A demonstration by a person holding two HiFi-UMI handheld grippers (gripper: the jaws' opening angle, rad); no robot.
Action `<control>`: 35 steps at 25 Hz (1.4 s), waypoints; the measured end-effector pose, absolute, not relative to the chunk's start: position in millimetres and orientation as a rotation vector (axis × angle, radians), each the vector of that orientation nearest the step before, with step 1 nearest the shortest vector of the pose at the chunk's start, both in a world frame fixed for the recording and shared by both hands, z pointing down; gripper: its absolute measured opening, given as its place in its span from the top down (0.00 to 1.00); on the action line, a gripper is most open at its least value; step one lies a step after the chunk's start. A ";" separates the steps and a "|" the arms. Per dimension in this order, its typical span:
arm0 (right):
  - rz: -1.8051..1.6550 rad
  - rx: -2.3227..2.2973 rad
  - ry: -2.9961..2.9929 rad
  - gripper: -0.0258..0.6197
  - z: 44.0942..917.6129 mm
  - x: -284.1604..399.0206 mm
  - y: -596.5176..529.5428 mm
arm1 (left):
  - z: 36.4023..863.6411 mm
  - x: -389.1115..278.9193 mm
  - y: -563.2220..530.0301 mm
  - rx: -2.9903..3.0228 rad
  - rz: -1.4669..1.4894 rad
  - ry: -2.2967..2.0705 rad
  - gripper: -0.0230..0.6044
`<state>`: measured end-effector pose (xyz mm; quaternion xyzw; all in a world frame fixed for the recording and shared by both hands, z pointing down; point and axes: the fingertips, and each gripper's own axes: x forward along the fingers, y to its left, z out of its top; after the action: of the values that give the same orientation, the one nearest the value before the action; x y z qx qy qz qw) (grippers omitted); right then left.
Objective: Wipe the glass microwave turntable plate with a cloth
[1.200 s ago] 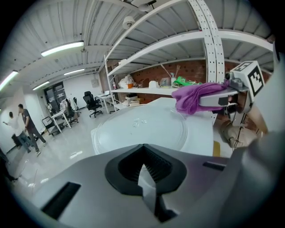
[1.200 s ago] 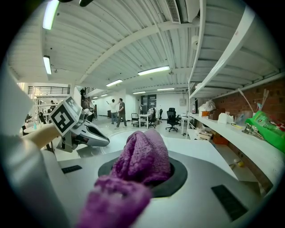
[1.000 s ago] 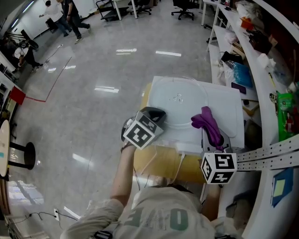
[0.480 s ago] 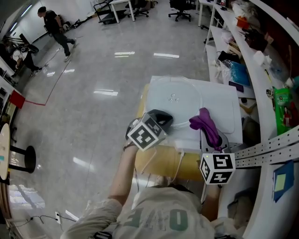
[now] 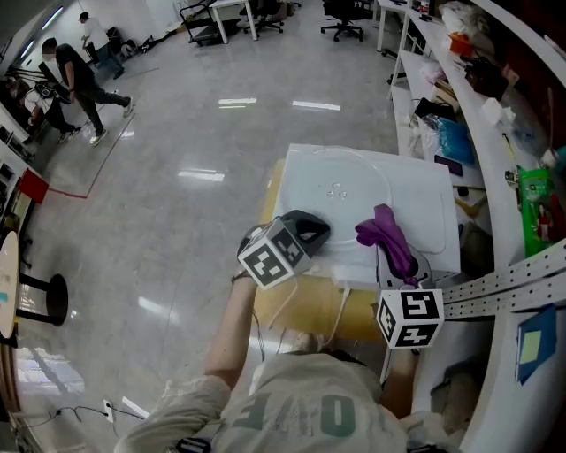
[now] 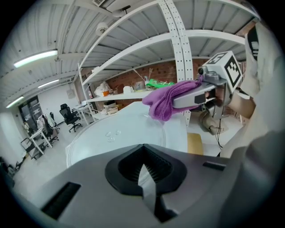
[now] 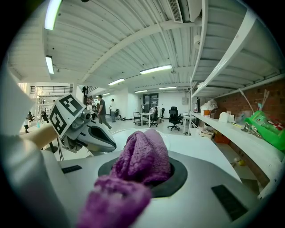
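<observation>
The round glass turntable plate [image 5: 340, 190] lies flat on a white tabletop [image 5: 424, 190]. My left gripper [image 5: 314, 232] is at the plate's near left rim, jaws shut with nothing seen between them; in the left gripper view [image 6: 143, 171] the plate [image 6: 116, 133] spreads out just ahead. My right gripper [image 5: 400, 265] is shut on a purple cloth [image 5: 385, 232], which hangs over the plate's near right edge. In the right gripper view the cloth [image 7: 142, 156] bulges out of the jaws and hides the fingertips. Whether the cloth touches the glass I cannot tell.
A tan box [image 5: 309, 310] with white cables sits under the tabletop's near side. Cluttered white shelves [image 5: 495, 115] run along the right. Glossy floor lies to the left, with people [image 5: 75, 80] walking far off and office chairs [image 5: 349, 13] at the back.
The left gripper has shifted slightly right, closer to the plate's near rim. The right gripper has carried the cloth a little left. People in the background have walked on.
</observation>
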<state>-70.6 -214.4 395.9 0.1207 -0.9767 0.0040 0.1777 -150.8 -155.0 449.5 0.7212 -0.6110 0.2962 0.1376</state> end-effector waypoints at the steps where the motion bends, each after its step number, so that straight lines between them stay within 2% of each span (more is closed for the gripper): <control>1: 0.011 0.338 -2.763 0.87 395.7 -71.4 -213.4 | 450.2 -149.2 -153.3 2.108 0.855 -1.749 0.96; 5: 0.002 0.324 -2.760 0.87 395.5 -74.3 -209.9 | 444.5 -143.4 -148.1 2.191 0.822 -1.701 0.96; 10: -0.006 0.325 -2.764 0.87 392.6 -78.4 -209.1 | 432.8 -158.0 -144.4 2.121 0.722 -1.895 0.96; 15: -0.013 0.320 -2.760 0.87 392.5 -83.8 -207.2 | 409.6 -206.7 -117.0 1.990 0.618 -2.095 0.96; 20: -0.030 0.285 -2.751 0.87 394.3 -91.5 -199.4 | 417.7 -247.3 -101.9 1.875 0.453 -2.100 0.96; 29: -0.160 0.181 -2.763 0.87 376.7 -121.4 -192.5 | 447.3 -245.7 -106.3 1.862 0.485 -2.015 0.96; 35: -0.336 -0.120 -2.673 0.87 381.7 -176.0 -159.6 | 447.8 -244.5 -107.1 1.861 0.471 -2.031 0.96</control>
<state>-176.0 -159.6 381.7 -0.0436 -0.9668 -0.1216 0.2205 -244.5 -107.1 447.8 0.6560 -0.7157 0.1659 0.1726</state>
